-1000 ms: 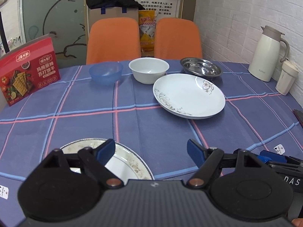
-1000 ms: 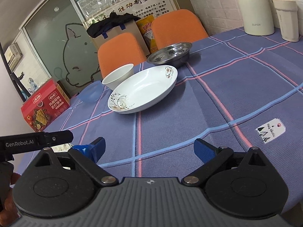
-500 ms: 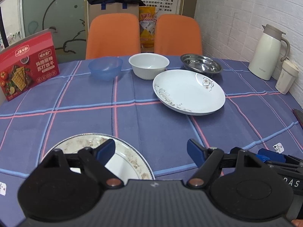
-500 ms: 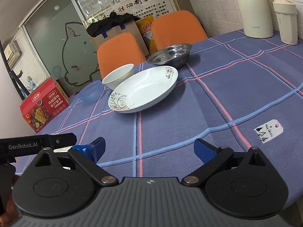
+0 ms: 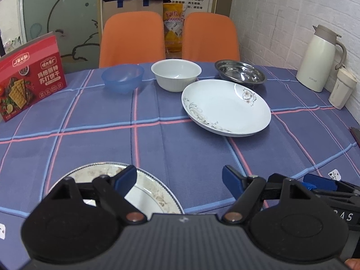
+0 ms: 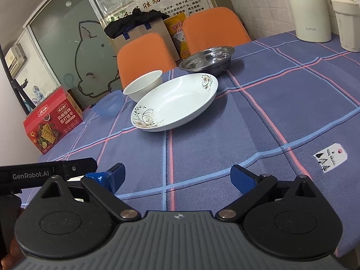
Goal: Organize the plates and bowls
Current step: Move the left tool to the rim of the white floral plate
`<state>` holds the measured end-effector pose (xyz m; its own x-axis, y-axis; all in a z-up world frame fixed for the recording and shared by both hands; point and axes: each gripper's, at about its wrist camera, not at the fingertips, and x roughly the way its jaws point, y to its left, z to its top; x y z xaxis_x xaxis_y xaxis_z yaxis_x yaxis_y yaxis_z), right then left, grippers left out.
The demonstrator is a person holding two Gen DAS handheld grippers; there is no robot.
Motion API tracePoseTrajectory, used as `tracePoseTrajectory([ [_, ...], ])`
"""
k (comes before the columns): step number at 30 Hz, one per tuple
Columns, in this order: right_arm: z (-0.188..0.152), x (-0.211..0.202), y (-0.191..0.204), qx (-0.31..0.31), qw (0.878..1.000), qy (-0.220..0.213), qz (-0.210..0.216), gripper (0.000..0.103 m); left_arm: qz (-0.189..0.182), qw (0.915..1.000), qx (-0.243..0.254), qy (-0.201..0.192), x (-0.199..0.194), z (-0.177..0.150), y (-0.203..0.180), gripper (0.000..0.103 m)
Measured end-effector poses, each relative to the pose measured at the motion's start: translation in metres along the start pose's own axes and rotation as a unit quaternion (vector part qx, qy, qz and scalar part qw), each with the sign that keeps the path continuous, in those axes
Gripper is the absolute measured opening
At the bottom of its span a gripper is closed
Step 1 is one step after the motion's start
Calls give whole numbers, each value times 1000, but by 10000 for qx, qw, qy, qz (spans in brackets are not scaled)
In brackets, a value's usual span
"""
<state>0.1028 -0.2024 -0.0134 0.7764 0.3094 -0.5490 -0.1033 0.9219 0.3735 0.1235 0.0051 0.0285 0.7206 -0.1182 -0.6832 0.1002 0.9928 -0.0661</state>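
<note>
Ceramic floral-rimmed plate (image 5: 155, 193) below the wide-open, empty left gripper (image 5: 178, 180) looks stiff, slippery, breakable; grip its rim. Right gripper (image 6: 177, 175) likewise gapes empty.

"GenRobot.AI" on the left gripper (image 6: 51, 174); "SUPOR" on the thermos (image 6: 309, 11).

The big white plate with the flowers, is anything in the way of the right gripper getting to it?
Nothing visible: only bare tablecloth lies between the open right gripper and the big white plate.
</note>
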Motion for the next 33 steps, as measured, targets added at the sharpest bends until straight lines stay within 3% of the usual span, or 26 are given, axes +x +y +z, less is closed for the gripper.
tracePoseTrajectory([
  [8,16,15,8,-259,9996,55,100,88,-64,9998,132,156,20,21,4,78],
  [17,58,40,-4,-751,9970,9,-160,88,-463,9980,-187,387,67,82,22,79],
  [23,91,65,-16,-894,9954,-11,-333,88,-354,9987,-54,367,102,112,15,79],
  [33,104,98,-13,-1352,9899,261,-347,88,-512,9969,159,579,142,124,-2,79],
])
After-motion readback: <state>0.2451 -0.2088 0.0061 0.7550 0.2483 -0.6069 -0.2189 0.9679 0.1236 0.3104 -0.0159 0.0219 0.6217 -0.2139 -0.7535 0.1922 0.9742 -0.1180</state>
